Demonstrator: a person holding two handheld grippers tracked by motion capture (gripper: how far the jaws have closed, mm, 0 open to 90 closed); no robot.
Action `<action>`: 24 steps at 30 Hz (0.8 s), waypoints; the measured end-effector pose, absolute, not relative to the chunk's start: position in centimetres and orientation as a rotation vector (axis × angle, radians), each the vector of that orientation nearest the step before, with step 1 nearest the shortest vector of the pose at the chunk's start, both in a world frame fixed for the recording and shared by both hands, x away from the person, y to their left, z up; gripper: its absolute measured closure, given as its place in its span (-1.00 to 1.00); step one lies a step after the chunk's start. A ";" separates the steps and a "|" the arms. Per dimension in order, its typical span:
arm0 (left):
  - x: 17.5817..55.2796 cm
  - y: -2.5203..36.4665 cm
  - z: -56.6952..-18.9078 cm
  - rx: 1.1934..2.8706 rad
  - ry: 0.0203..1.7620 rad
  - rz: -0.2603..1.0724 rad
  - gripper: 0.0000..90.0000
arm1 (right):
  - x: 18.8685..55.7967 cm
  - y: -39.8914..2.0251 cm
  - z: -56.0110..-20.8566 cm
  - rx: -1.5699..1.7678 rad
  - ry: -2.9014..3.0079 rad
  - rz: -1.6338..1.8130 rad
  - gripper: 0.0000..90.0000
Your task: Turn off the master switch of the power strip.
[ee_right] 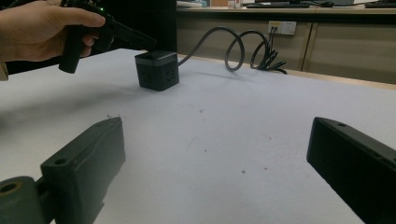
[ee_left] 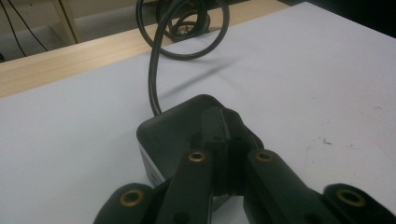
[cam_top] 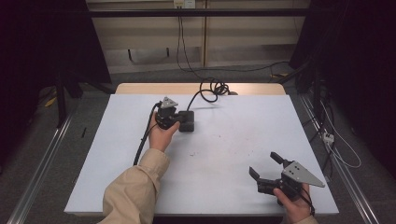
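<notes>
A black cube-shaped power socket sits on the white table top, left of centre and toward the back. Its thick black cable loops off to the far edge. My left gripper is held over the cube, its jaws pressed together with the tips touching the cube's top. At the front right, my right gripper stands wide open just above the table, with nothing between its fingers.
A strip of wooden table edge shows beyond the white sheet, where the cable coils. A wall outlet sits behind on the cabinet front. Loose cables and a white plug strip lie on the floor to the right.
</notes>
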State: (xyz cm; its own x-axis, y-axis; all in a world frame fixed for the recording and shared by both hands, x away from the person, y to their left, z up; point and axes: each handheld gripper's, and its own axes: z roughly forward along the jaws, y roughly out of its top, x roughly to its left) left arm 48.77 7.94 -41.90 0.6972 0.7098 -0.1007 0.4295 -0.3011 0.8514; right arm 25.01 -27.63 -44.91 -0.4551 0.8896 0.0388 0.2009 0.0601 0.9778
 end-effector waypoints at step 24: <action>48.8 8.0 -42.1 1.962 0.885 0.388 1.00 | 25.0 -27.6 -44.9 1.090 1.729 1.439 -0.91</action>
State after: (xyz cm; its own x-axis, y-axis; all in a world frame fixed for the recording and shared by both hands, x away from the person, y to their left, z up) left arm 48.81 8.02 -42.14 0.6920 0.7176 -0.0786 0.4278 -0.3199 0.8453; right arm 24.98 -27.63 -44.89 -0.4588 0.8877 0.0384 0.1990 0.0605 0.9781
